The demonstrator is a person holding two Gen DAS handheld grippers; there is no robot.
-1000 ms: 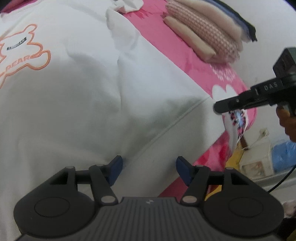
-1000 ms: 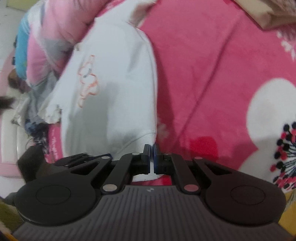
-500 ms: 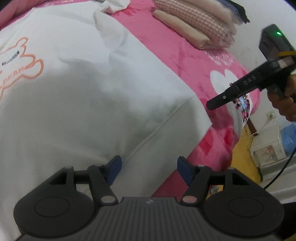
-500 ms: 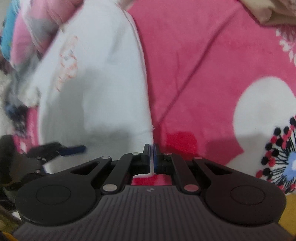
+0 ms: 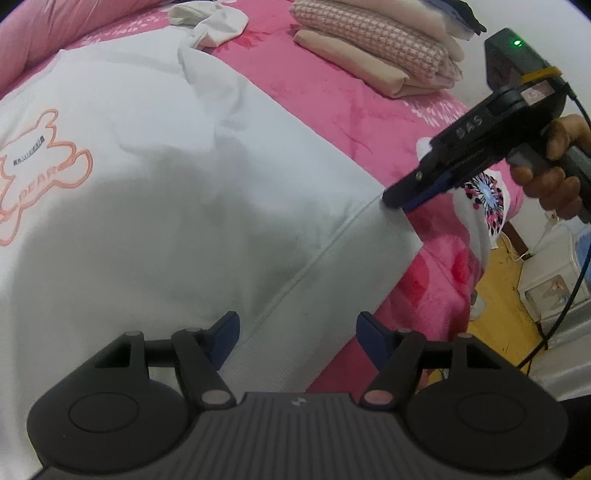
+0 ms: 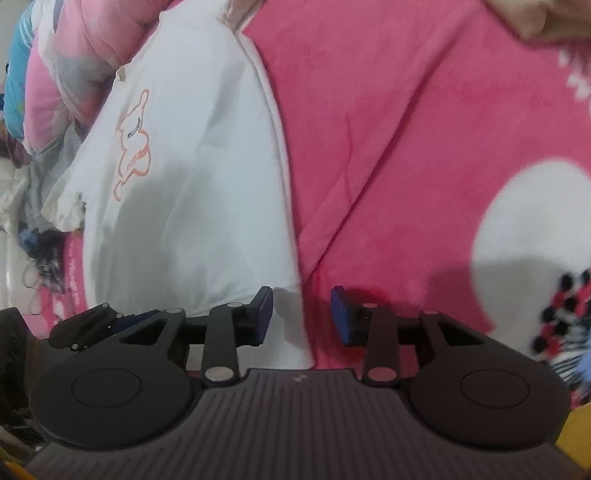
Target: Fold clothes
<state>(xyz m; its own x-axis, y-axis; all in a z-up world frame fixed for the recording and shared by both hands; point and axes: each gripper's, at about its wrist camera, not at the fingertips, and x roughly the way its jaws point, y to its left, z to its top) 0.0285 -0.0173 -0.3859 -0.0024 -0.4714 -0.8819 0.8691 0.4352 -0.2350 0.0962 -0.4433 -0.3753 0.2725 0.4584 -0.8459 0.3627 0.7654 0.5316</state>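
A white sweatshirt (image 5: 177, 177) with an orange bear outline lies flat on the pink blanket (image 5: 332, 96). My left gripper (image 5: 297, 334) is open over its ribbed hem near the bottom corner, fingers apart with cloth below them. My right gripper (image 6: 302, 317) is open too, straddling the hem's right corner of the sweatshirt (image 6: 192, 192). From the left wrist view, the right gripper (image 5: 402, 195) reaches in from the right, its tips at the garment's side edge, held by a hand (image 5: 554, 173).
A stack of folded clothes (image 5: 376, 48) sits at the far right of the bed. A crumpled white garment (image 5: 210, 18) lies at the back. Bedding is bunched up (image 6: 55, 81) beyond the sweatshirt. The bed edge drops to a yellow floor (image 5: 506, 317) with white boxes and a cable.
My right gripper has opened from shut and come down to the sweatshirt's hem corner. My left gripper stays open over the hem, having shifted slightly.
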